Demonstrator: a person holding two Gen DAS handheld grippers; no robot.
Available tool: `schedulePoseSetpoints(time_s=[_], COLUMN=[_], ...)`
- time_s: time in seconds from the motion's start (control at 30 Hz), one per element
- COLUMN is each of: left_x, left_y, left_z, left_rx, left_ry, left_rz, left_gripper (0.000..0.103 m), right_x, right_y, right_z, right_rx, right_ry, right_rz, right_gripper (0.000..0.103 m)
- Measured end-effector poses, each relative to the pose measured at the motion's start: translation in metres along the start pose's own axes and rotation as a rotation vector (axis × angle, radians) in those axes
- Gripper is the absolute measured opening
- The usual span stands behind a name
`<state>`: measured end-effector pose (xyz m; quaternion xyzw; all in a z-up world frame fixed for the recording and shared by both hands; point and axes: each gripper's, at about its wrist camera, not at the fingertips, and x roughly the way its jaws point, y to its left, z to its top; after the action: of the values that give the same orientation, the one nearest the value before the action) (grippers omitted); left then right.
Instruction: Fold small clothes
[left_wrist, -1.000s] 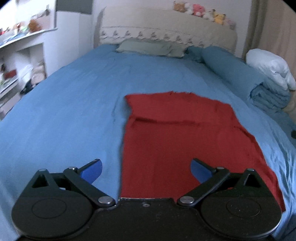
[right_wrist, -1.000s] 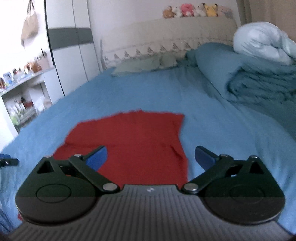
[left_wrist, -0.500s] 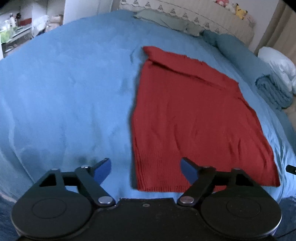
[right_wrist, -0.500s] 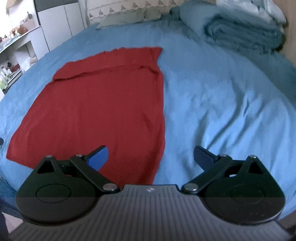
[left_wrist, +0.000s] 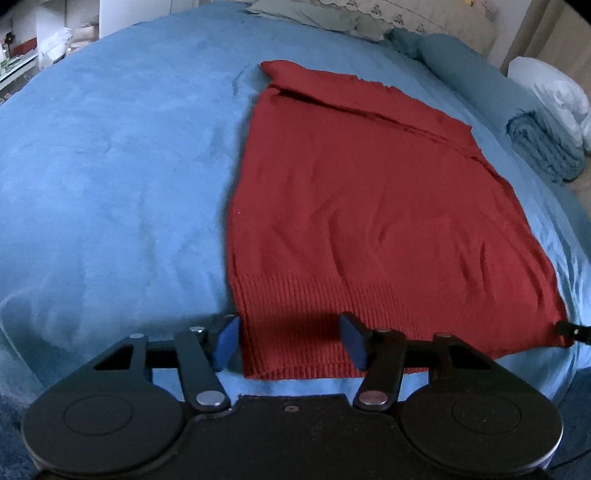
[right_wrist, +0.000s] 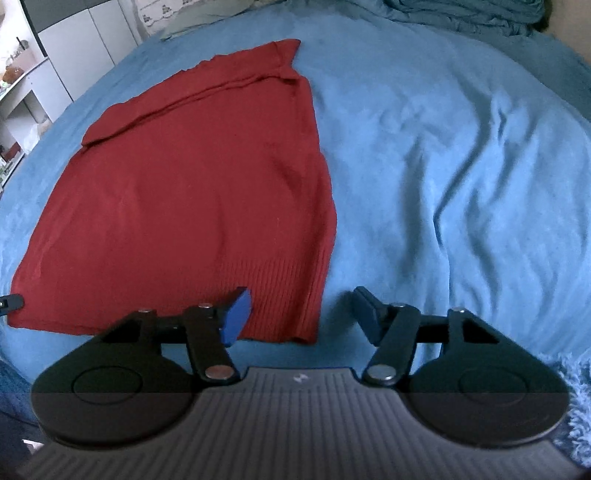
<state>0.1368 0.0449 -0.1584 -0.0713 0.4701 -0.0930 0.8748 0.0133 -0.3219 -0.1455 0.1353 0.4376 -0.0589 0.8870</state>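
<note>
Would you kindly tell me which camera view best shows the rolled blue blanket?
The left wrist view: the rolled blue blanket lies whole at its right edge, beside a white duvet. The right wrist view catches only its crumpled lower edge.

No readable text, labels, brands or numbers in either view. Only mark: a small pale lightning-bolt-like sign moulded on the ribbed grey housing of the right gripper (right_wrist: 300, 320), centred just behind its jaws; too small to tell if it's a logo. Left gripper (left_wrist: 290, 339) housing is plain black, only a small screw at centre. Shelf items at the far left edge are too blurred to read anything on them
</note>
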Motion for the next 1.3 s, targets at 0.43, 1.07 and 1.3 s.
schedulePoseSetpoints(time_s=[0.43,1.07,1.3], left_x=[0.003,-0.015,0.112], left_y=[0.008,0.001,-0.005], left_z=[-0.003,0.236,0.352], left_rx=[-0.045,-0.277,-0.316], left_ry=[0.044,-0.309,-0.298], left_rz=[0.001,-0.158,-0.069], left_gripper=[0.009,0.005,0.005], right_x=[0.008,-0.016,0.099], right_y=[0.003,0.003,0.021], right_z=[0.001,0.223,0.358], right_rx=[0.002,0.180,0.097], right_ry=[0.011,-0.255,-0.292], right_rz=[0.037,0.293,0.212], right_gripper=[0.025,0.020,0.020])
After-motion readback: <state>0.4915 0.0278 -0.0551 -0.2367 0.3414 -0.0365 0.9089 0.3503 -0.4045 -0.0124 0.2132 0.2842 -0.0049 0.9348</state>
